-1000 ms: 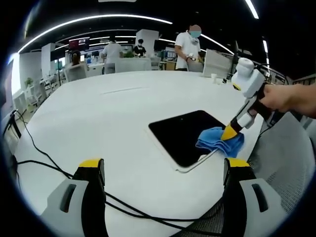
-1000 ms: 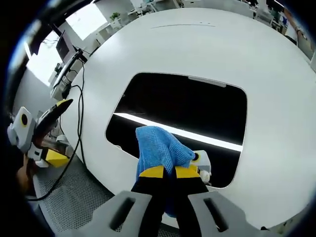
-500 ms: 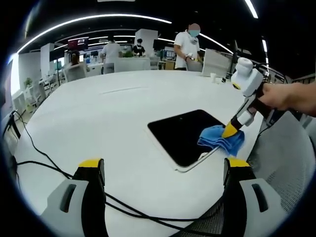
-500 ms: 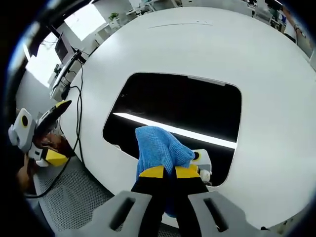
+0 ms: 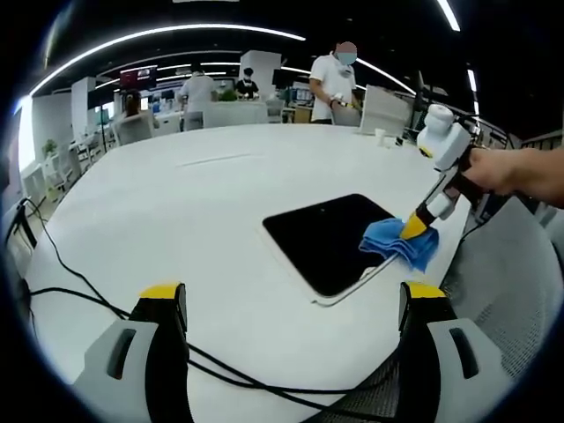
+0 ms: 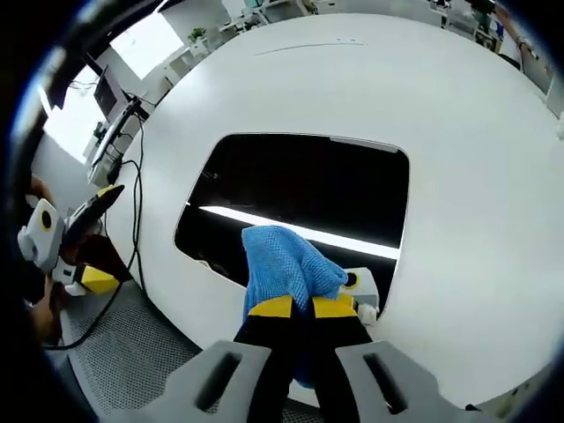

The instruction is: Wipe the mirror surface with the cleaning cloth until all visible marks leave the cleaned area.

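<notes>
**One wipe stroke drifting toward the mirror's right corner**

Two wide-set jaws of the left gripper hover empty over the white round table. Further right, the dark rectangular mirror lies flat near the table's near edge. Since a second ago, the blue cleaning cloth, pinched by the right gripper, has slid rightward along that edge, so wiping seems mid-course. No marks, brands or writing are legible.

Open office | white round table — black cables (trailing off edge) | ceiling light strips | desks behind
</notes>
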Demonstrator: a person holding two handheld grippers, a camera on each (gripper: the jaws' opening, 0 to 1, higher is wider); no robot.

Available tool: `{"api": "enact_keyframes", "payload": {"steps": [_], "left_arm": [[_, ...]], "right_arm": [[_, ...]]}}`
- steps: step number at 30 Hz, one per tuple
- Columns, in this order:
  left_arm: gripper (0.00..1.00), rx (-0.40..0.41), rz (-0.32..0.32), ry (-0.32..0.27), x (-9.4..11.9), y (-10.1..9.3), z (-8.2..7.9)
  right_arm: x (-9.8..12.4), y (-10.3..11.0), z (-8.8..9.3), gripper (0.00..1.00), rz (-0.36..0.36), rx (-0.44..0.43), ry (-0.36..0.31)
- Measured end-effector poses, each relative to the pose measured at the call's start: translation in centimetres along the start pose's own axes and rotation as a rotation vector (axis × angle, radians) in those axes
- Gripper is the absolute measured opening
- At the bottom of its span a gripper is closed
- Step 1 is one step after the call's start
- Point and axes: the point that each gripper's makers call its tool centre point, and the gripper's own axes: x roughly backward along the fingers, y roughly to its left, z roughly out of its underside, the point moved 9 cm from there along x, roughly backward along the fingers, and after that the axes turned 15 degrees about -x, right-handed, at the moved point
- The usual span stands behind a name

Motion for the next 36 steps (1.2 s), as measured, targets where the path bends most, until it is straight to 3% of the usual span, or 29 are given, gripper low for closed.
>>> {"api": "enact_keyframes", "payload": {"steps": [22, 31, 36], "left_arm": [[0.99, 0.003, -0.003, 0.005, 0.0, 0.1, 0.1], [0.99, 0.008, -0.012, -0.003, 0.1, 0.2, 0.0], [0.99, 0.007, -0.016, -0.011, 0.2, 0.2, 0.0]], "right_arm": [[0.5, -2.9, -0.5, 0.0, 0.007, -0.07, -0.012], [0.3, -2.9, -0.7, 0.0, 0.011, -0.077, 0.003], [0.2, -2.7, -0.9, 0.0, 0.035, -0.088, -0.021]]}}
